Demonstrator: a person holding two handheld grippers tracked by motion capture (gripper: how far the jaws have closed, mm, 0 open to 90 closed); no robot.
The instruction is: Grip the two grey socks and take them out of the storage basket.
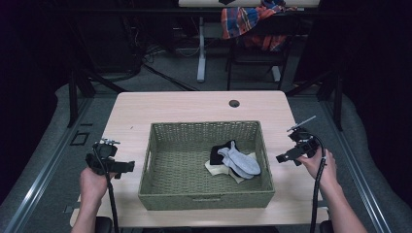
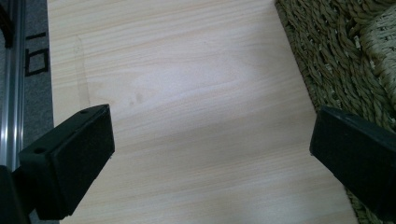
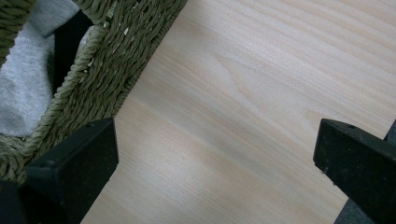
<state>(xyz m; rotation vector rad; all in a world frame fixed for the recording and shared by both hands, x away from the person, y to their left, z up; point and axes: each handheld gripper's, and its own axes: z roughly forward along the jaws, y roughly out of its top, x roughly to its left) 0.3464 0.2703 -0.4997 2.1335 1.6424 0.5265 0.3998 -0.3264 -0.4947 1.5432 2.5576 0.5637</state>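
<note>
Inside woven basket (image 1: 155, 187), grey sock (image 1: 240, 162), black sock (image 1: 221, 151), heaped

In the right gripper view, the basket (image 3: 93, 74) is cut off at the upper left, its grey sock (image 3: 21, 88) partly behind the rim. The cream cloth (image 1: 214, 168) under the socks is mostly covered, perhaps another sock.

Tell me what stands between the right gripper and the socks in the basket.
The basket's right wall stands between the right gripper and the socks. The gripper hangs open beside the basket, outside it, over bare table. From above, nothing covers the socks.
</note>
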